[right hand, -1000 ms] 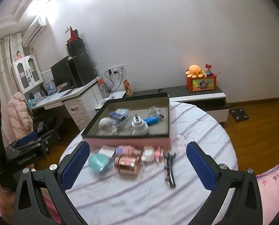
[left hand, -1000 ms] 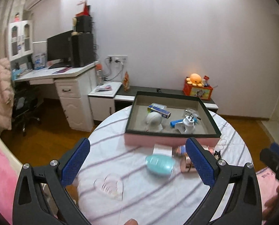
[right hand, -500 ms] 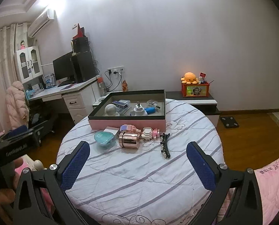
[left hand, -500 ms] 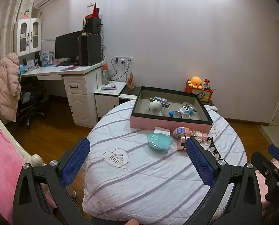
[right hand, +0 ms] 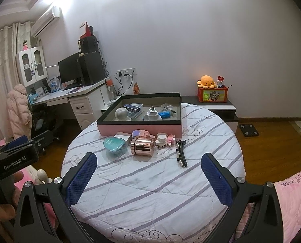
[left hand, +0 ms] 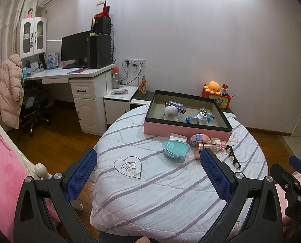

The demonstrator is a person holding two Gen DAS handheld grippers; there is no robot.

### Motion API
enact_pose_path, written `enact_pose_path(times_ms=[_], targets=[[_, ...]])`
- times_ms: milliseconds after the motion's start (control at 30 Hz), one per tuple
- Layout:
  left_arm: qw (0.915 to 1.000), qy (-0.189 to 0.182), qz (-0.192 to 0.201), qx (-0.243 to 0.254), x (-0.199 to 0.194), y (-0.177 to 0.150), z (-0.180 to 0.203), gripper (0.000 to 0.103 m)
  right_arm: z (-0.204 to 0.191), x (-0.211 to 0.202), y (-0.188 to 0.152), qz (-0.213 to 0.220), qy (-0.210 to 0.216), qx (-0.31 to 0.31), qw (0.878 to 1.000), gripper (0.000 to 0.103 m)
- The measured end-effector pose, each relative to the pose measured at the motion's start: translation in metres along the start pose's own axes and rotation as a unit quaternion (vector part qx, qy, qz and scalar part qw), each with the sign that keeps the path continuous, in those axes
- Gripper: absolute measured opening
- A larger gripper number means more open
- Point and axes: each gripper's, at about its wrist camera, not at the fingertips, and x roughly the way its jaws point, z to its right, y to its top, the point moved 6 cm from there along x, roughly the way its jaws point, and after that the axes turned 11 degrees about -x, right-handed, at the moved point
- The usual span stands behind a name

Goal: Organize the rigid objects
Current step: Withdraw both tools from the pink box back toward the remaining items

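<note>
A pink box with a dark rim [left hand: 187,130] [right hand: 138,128] stands at the far side of a round table under a striped white quilt [right hand: 150,182]. It holds a white figure [right hand: 122,114], a blue box [right hand: 132,107] and a white plug [right hand: 153,115]. In front of it lie a teal heart-shaped case [left hand: 175,147] [right hand: 115,144], a rose-gold jar [right hand: 142,146], pink brick toys [right hand: 164,139] [left hand: 200,137] and a black hair clip [right hand: 180,154] [left hand: 233,157]. My left gripper [left hand: 147,158] and right gripper [right hand: 148,159] are both open, empty, and held back above the table's near edge.
A white desk with a monitor [left hand: 75,48] and an office chair [left hand: 35,109] stand at the left. A low cabinet bears an orange plush [right hand: 207,81]. Pink bedding [left hand: 2,162] flanks the table. A scale [right hand: 248,130] lies on the wooden floor.
Both grippers have drawn back and away from the table, so the whole tabletop now shows. The objects on the table have not moved. Both grippers stay open.
</note>
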Motion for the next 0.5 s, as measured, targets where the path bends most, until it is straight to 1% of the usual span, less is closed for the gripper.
enact_pose_path(times_ms=[300,500], targets=[[0.9999,-0.006,0.003,0.013,-0.005,-0.005,0.009,0.103,-0.001,-0.004,0.002,0.005,-0.007,-0.002,1.000,0.103],[0.9999,-0.008,0.002,0.013,-0.006,-0.006,0.011,0.103,0.001,-0.006,0.003,0.006,-0.011,-0.003,1.000,0.103]])
